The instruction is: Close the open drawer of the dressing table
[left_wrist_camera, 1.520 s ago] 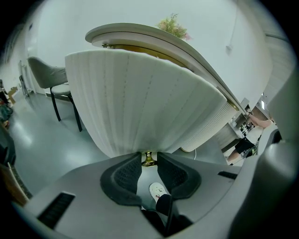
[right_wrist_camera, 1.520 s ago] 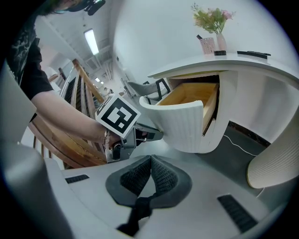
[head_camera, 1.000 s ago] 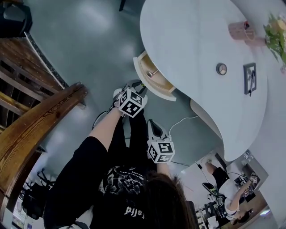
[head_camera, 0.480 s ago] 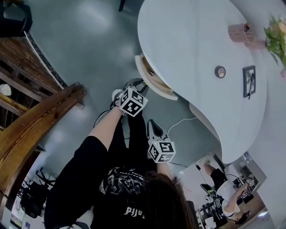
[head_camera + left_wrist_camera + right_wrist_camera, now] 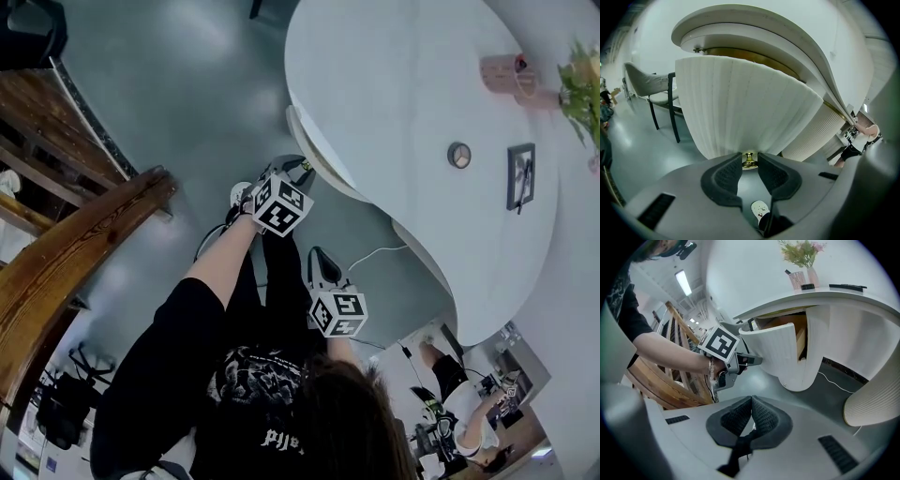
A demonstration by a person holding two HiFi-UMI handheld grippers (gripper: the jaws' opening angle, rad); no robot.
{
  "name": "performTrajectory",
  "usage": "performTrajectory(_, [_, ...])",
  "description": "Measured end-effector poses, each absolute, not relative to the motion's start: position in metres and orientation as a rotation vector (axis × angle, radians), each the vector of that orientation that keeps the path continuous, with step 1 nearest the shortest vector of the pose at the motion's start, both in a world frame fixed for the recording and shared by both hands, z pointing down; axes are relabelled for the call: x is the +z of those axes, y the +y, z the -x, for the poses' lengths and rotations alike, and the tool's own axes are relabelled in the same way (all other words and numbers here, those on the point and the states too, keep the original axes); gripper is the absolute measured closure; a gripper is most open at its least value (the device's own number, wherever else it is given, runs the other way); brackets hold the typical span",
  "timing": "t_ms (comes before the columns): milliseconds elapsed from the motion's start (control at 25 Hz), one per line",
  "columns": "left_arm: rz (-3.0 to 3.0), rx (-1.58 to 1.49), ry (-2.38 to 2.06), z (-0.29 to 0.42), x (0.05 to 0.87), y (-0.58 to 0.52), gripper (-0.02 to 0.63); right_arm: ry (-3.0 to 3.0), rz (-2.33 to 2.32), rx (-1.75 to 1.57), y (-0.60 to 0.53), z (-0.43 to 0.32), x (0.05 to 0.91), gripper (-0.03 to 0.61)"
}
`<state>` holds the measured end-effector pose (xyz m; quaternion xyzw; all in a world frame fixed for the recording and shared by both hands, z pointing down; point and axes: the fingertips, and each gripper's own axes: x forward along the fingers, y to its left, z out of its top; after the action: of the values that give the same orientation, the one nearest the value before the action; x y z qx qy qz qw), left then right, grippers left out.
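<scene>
The white dressing table (image 5: 403,84) has a ribbed white drawer (image 5: 314,145) standing only a little way out from under its top. In the left gripper view the drawer front (image 5: 740,108) fills the middle, and my left gripper (image 5: 749,158) is shut on its small brass knob (image 5: 749,160), a pad on either side. The right gripper view shows the drawer (image 5: 776,350) slightly out, with the left gripper (image 5: 757,360) at its front. My right gripper (image 5: 751,401) hangs lower and nearer to me (image 5: 322,264), shut with nothing in it.
A wooden stair railing (image 5: 84,244) runs along the left. A white cable (image 5: 375,255) lies on the grey floor under the table. On the tabletop stand a pink cup (image 5: 502,70), flowers (image 5: 581,89), a picture frame (image 5: 521,175) and a small round object (image 5: 458,155). A chair (image 5: 651,89) stands beyond the drawer.
The drawer has slid in under the tabletop, so its wooden inside no longer shows from above. My left gripper has moved along with it; the right gripper has shifted slightly the same way.
</scene>
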<state>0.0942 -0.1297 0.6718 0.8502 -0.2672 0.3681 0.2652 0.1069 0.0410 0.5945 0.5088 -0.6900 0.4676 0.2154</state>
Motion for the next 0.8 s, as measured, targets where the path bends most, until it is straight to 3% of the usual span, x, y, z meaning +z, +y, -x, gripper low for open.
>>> performTrajectory(800, [-2.348,0.913,-0.778,-0.133,0.67,-0.17,0.495,-1.867,-1.396,1.355,0.035,-0.131,0.608,0.552])
